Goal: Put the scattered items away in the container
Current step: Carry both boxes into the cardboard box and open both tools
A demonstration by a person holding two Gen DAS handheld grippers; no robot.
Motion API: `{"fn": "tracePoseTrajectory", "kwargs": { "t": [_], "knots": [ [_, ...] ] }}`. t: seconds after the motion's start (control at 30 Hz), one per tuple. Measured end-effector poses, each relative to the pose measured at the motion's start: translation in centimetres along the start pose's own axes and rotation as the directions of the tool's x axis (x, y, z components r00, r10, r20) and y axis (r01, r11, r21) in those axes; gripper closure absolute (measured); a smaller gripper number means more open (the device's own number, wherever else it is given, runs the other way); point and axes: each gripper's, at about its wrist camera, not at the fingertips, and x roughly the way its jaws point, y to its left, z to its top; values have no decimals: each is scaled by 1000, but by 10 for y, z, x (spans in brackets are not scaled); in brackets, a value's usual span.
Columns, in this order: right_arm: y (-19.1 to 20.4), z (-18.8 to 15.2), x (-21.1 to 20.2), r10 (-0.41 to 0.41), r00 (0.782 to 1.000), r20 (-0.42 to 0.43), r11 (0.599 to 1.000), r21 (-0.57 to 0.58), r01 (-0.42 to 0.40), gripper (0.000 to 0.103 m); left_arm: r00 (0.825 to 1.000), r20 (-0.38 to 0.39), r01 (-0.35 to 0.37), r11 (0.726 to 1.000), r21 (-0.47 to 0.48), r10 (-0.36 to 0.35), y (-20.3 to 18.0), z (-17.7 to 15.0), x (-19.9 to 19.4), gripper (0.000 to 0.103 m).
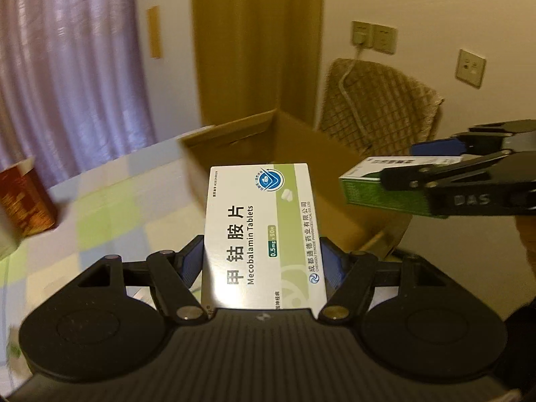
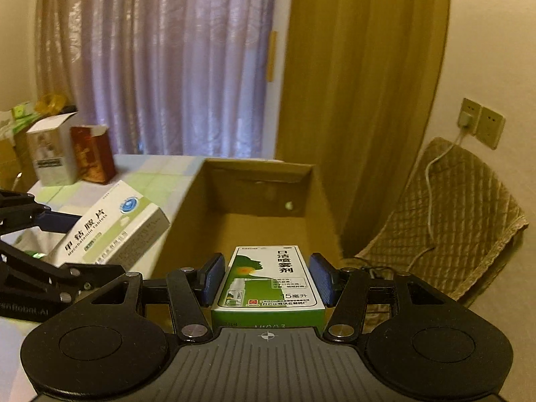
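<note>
Both tongs are loaded — the left tongs (image 1: 261,261) pinching the white tablet box (image 1: 263,234), the right tongs (image 2: 266,276) clamping the green spray box (image 2: 268,281) above the empty-looking cardboard box (image 2: 258,194) — neither dropped in yet, other cartons (image 2: 73,154) apparently waiting on the tabletop (image 2: 150,174).

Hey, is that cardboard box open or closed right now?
Open. The cardboard box shows its bare inner walls and floor from above, with no flap over the top.

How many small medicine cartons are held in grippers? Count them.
2. The white-and-green Mecobalamin tablet carton in the left gripper; the green-and-white spray carton in the right gripper.
</note>
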Motion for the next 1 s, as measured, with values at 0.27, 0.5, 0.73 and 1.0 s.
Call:
{"fn": "tracePoseTrajectory", "kwargs": {
  "t": [0.27, 0.5, 0.73, 1.0],
  "knots": [
    [-36, -6, 28, 7, 999, -49, 999, 51, -4, 45, 998, -24, 52, 998, 37, -51, -30, 24, 47, 36],
    [-37, -8, 44, 24, 998, -62, 997, 68, -19, 45, 999, -24, 29, 999, 17, -28, -20, 24, 53, 26],
    [-33, -8, 56, 37, 997, -72, 997, 76, -32, 45, 999, -35, -12, 1000, -4, 12, -1, 16, 44, 26],
    [-24, -2, 65, 84, 995, -48, 995, 62, -81, 14, 999, -26, -43, 998, -43, 42, 10, 8, 29, 25]
  ]
}}
